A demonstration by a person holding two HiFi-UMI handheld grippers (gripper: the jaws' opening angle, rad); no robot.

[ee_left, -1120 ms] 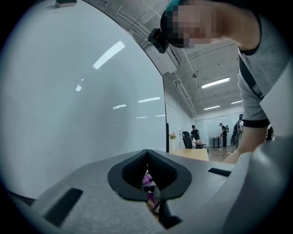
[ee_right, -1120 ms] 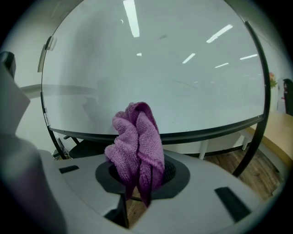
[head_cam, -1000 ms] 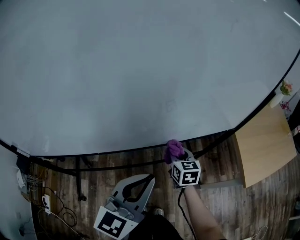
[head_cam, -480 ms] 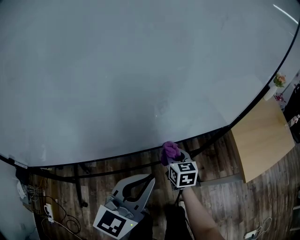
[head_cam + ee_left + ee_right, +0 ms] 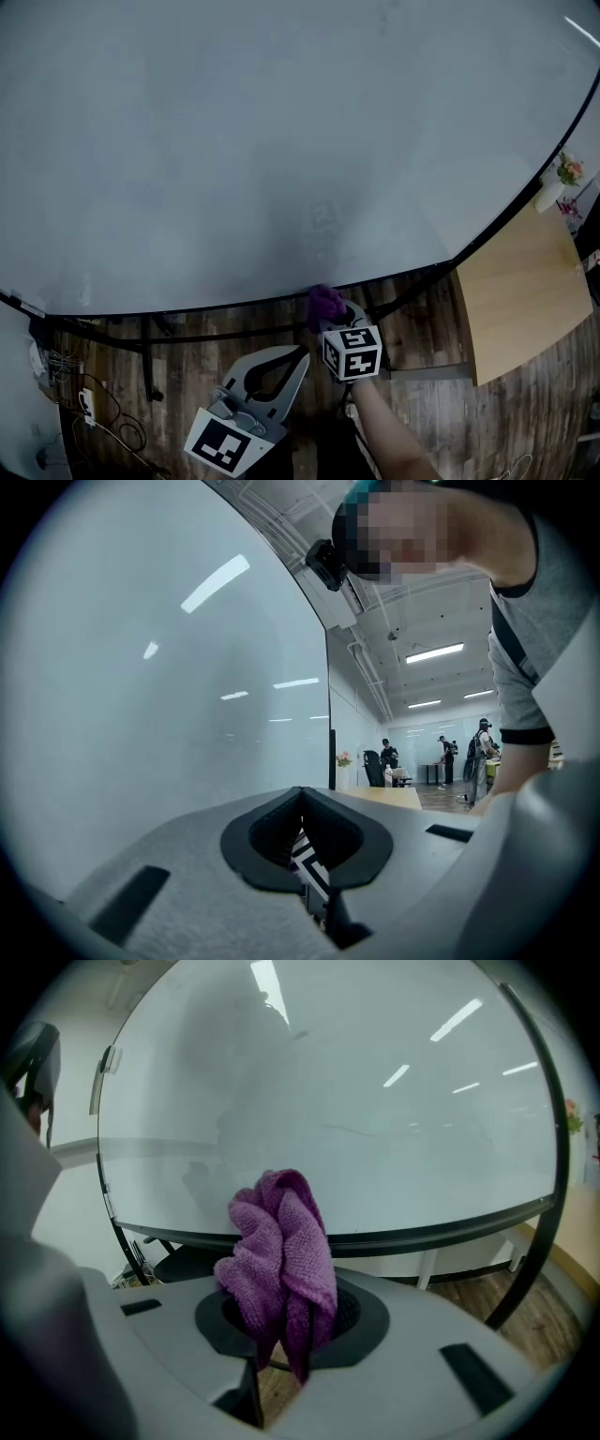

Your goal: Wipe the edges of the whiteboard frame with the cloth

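Cloth (image 5: 324, 300) at whiteboard frame (image 5: 441, 1230), bottom edge, mid-span.
Clamped in right tongs (image 5: 326, 314); left tongs (image 5: 298, 356) closed, empty, nearer. Judged partway: rest of this edge and the others left to wipe.

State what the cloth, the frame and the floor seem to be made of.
Cloth: purple looped fabric with a nubby matte weave, likely microfibre.
Frame: thin, smooth black strip; could be metal or plastic, can't tell.
Floor: brown planks with visible grain, either wood or laminate.
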